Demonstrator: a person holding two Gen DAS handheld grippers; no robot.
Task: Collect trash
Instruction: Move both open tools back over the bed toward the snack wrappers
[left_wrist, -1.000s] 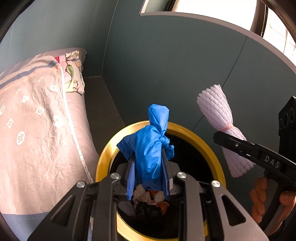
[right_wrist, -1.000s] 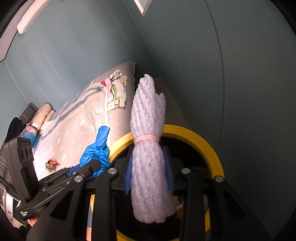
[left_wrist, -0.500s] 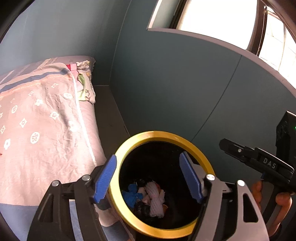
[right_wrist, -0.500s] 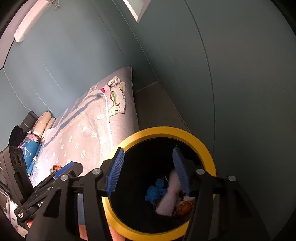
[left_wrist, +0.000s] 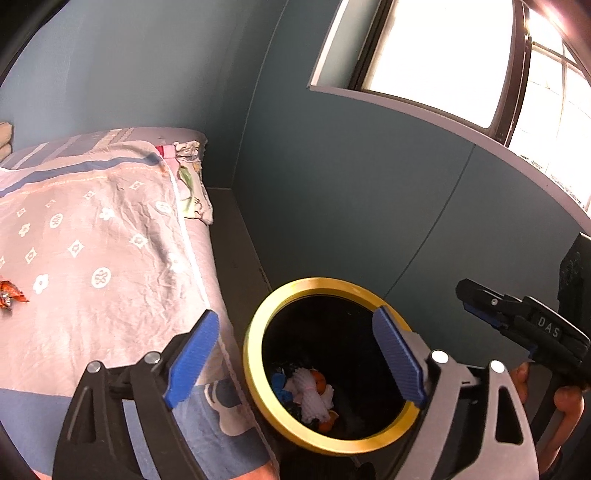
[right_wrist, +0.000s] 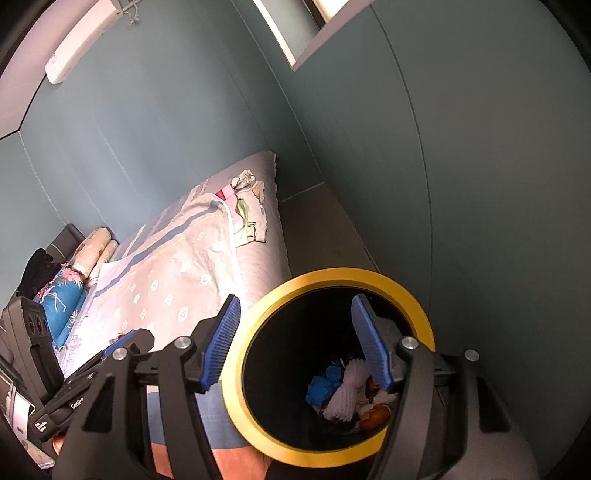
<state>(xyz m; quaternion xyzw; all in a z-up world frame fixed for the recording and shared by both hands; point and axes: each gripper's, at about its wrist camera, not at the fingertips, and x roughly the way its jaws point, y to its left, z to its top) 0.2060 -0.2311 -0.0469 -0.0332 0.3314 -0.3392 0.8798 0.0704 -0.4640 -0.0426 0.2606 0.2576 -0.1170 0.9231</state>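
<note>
Both my grippers, left gripper (left_wrist: 295, 354) and right gripper (right_wrist: 295, 343), are opening with nothing between the jaws, above the yellow-rimmed bin (left_wrist: 255, 373). The blue glove (right_wrist: 323, 384) and foam netting (right_wrist: 345, 397) lie inside. An orange wrapper (left_wrist: 9, 295) on the bed (left_wrist: 92, 258) remains.

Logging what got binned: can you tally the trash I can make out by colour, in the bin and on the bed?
Blue glove in the bin: 1
White foam net in the bin: 1
Orange scraps in the bin: number unclear
Orange wrapper on the bed: 1
Total countable: 3
</note>
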